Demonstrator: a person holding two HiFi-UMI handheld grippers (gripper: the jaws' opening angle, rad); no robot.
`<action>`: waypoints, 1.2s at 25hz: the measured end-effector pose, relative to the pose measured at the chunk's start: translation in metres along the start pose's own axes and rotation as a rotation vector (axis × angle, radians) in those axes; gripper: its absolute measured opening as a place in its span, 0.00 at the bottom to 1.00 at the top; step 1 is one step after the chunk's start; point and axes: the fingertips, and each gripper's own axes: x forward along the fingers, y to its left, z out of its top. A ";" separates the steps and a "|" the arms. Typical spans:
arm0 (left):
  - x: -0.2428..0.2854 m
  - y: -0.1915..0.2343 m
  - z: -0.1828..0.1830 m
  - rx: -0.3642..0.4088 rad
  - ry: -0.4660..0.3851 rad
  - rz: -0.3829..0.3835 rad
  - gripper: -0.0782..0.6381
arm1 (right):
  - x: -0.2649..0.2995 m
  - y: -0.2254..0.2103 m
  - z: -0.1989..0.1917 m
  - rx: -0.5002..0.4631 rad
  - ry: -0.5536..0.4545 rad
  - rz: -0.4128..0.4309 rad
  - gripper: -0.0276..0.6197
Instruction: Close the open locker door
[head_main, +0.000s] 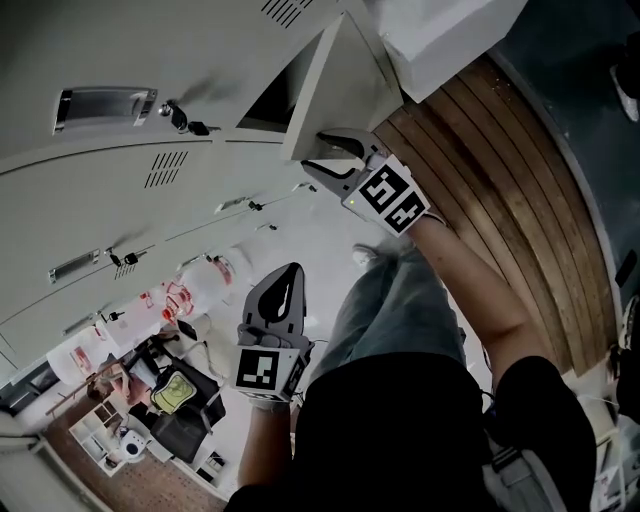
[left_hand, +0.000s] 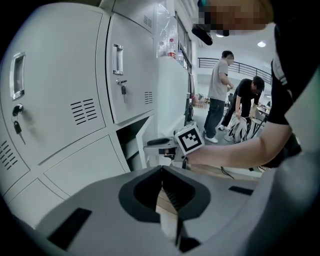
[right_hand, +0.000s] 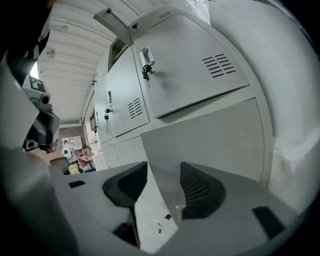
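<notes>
The open locker door (head_main: 338, 80) swings out from the grey locker bank (head_main: 120, 190) at the top middle of the head view, with the dark compartment (head_main: 268, 100) beside it. My right gripper (head_main: 315, 150) is at the door's free edge, open, with that edge between its jaws. In the right gripper view the door panel (right_hand: 210, 145) fills the gap of the right gripper (right_hand: 160, 175) and lies close to the right-hand jaw. My left gripper (head_main: 292, 268) hangs lower, shut and empty, away from the lockers. The left gripper (left_hand: 161, 170) looks toward the door (left_hand: 142, 145) and the right gripper (left_hand: 157, 145).
Closed lockers with keys in their locks (head_main: 180, 118) line the wall. A wooden bench (head_main: 500, 200) runs along the right, with a white box (head_main: 440, 30) above it. Bags and clutter (head_main: 180, 400) lie at lower left. Two people (left_hand: 218, 95) stand in the background.
</notes>
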 end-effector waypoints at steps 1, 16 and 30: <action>0.001 0.000 0.001 0.000 -0.001 0.005 0.14 | 0.005 -0.001 0.001 0.005 -0.004 0.009 0.35; -0.004 0.017 -0.014 -0.055 0.025 0.072 0.14 | 0.068 -0.039 0.003 0.042 -0.001 -0.021 0.35; -0.010 0.007 -0.019 -0.064 0.035 0.060 0.14 | 0.085 -0.056 0.009 0.092 -0.011 -0.111 0.29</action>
